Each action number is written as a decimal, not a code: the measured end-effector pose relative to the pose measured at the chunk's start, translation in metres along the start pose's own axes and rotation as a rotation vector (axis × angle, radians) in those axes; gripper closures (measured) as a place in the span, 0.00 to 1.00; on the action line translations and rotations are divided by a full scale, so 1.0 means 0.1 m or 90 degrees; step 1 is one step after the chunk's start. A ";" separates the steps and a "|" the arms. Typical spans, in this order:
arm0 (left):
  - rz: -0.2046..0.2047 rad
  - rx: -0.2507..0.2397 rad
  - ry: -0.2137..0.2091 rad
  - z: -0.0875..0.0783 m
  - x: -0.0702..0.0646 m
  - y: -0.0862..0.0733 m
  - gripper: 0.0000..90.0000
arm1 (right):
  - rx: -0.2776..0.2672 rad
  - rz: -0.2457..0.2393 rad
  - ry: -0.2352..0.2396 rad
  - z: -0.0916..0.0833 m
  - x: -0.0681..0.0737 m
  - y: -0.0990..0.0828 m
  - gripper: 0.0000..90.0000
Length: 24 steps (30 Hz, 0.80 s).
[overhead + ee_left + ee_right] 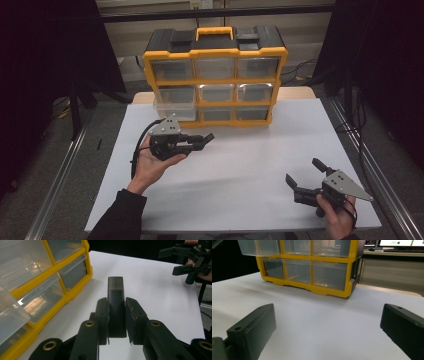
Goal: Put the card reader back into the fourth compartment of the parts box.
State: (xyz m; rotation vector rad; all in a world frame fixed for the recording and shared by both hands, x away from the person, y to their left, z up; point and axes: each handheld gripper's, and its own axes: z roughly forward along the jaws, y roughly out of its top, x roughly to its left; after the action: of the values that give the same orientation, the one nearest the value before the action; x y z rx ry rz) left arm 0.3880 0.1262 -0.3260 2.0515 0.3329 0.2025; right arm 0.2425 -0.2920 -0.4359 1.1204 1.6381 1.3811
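A yellow-and-black drawer organizer point(215, 75) stands at the back of the white table point(240, 165). Its left drawer in the middle row point(172, 104) is pulled out and looks clear and empty. My left gripper point(197, 142) hovers in front of it, pointing right, shut on a small dark rectangular block point(208, 136). In the left gripper view the block point(115, 290) stands up between the pads point(102, 312). My right gripper point(302, 170) rests near the table's front right corner, its jaws wide open with nothing between them point(328, 315).
The organizer point(312, 265) has clear drawers in three rows, with the pulled-out drawer point(259, 247) overhanging the table. A cable trails from the left gripper. Metal rails run along both sides of the table, with dark curtains beyond.
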 end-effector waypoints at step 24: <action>0.017 0.005 0.055 -0.35 0.18 0.18 0.82 | -0.002 -0.001 0.002 0.00 0.01 0.00 0.00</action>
State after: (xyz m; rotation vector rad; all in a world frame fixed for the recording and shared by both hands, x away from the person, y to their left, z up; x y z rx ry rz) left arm 0.3978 0.1527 -0.2930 2.0593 0.3590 0.3070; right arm 0.2425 -0.2910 -0.4357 1.1154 1.6381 1.3842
